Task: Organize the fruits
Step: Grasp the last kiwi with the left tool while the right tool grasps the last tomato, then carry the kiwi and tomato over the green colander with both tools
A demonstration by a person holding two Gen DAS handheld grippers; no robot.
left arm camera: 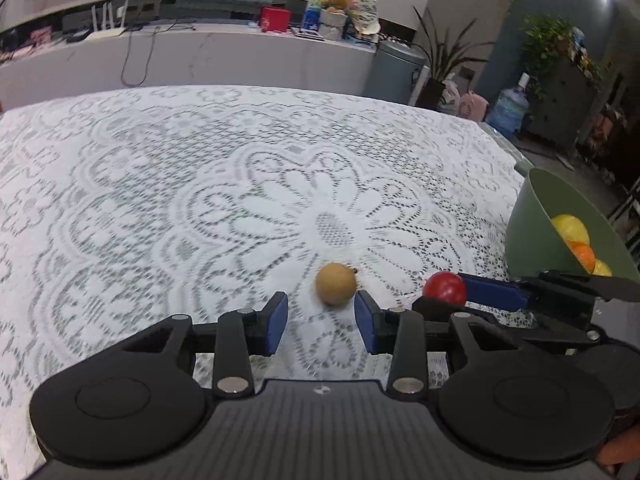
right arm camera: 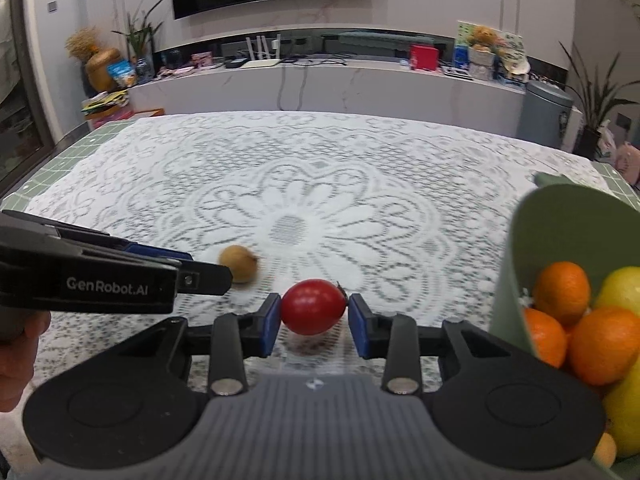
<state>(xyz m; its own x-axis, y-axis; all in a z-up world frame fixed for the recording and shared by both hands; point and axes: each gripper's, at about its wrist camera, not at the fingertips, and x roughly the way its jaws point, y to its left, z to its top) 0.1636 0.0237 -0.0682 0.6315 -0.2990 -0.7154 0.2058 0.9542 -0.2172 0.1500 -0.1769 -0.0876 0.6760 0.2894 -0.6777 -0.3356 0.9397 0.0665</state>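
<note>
A small red fruit [right arm camera: 312, 306] lies between the blue pads of my right gripper [right arm camera: 314, 312], which is shut on it with both pads against its sides. The left wrist view shows the same red fruit [left arm camera: 444, 286] held in the right gripper [left arm camera: 452, 294] from the side. A tan round fruit [left arm camera: 335, 284] rests on the lace cloth just ahead of my left gripper [left arm camera: 320, 316], whose pads stand open and apart from it. In the right wrist view the tan fruit [right arm camera: 239, 263] sits by the left gripper [right arm camera: 208, 274] fingertips. A green bowl [right arm camera: 516, 260] on the right holds oranges [right arm camera: 600, 344] and yellow fruits [right arm camera: 624, 288].
A white lace tablecloth [left arm camera: 200, 184] covers the table, with a green mat [right arm camera: 68, 156] showing at its edges. The green bowl [left arm camera: 528, 220] stands close to the table's right edge. A person's hand [right arm camera: 16, 356] holds the left gripper. A low cabinet and plants stand beyond the far edge.
</note>
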